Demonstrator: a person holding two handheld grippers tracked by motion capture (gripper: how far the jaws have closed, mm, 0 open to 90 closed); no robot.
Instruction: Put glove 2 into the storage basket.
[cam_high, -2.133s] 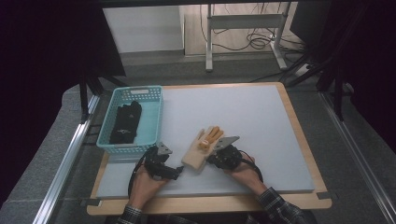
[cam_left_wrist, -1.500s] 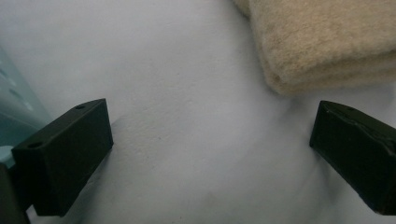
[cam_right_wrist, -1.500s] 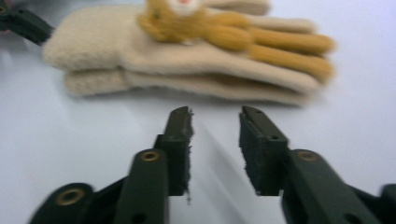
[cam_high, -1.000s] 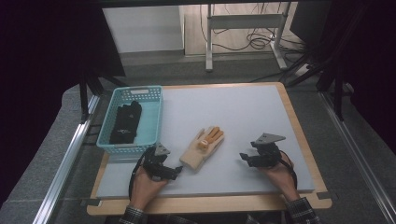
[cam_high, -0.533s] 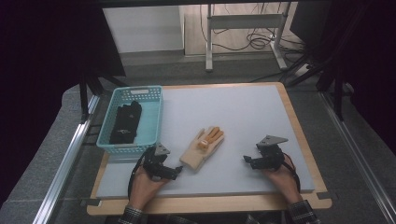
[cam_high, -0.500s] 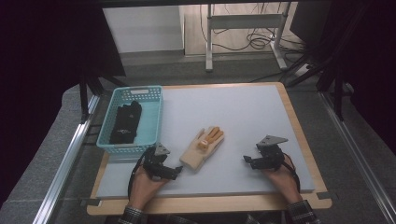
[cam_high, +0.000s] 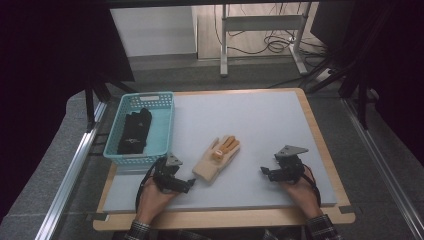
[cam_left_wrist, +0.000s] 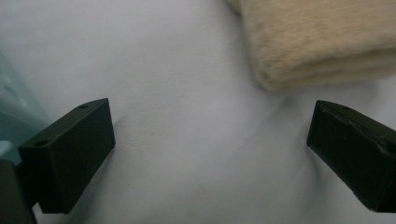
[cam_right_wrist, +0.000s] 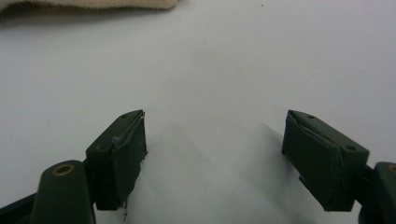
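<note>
A beige glove (cam_high: 217, 159) with orange fingertips lies flat near the front middle of the grey table mat (cam_high: 260, 120). My left gripper (cam_high: 189, 183) rests on the mat just left of the glove's cuff. Its jaws stand wide open, with the cuff (cam_left_wrist: 322, 42) just ahead of them and nothing between them (cam_left_wrist: 210, 144). My right gripper (cam_high: 264, 172) sits on the mat well to the right of the glove. It (cam_right_wrist: 215, 149) is open and empty, its jaws having just been opening, and the glove's edge (cam_right_wrist: 93, 3) lies far ahead.
A light blue basket (cam_high: 162, 130) stands at the left of the table with a black glove (cam_high: 134, 131) inside. Its corner (cam_left_wrist: 14, 107) is close beside my left gripper. The mat lies on a wooden board (cam_high: 320, 145); a desk frame and cables stand beyond.
My right gripper has come away from the glove and moved to the right, where it now rests. The glove stays flat on the mat. The left gripper has not moved.
</note>
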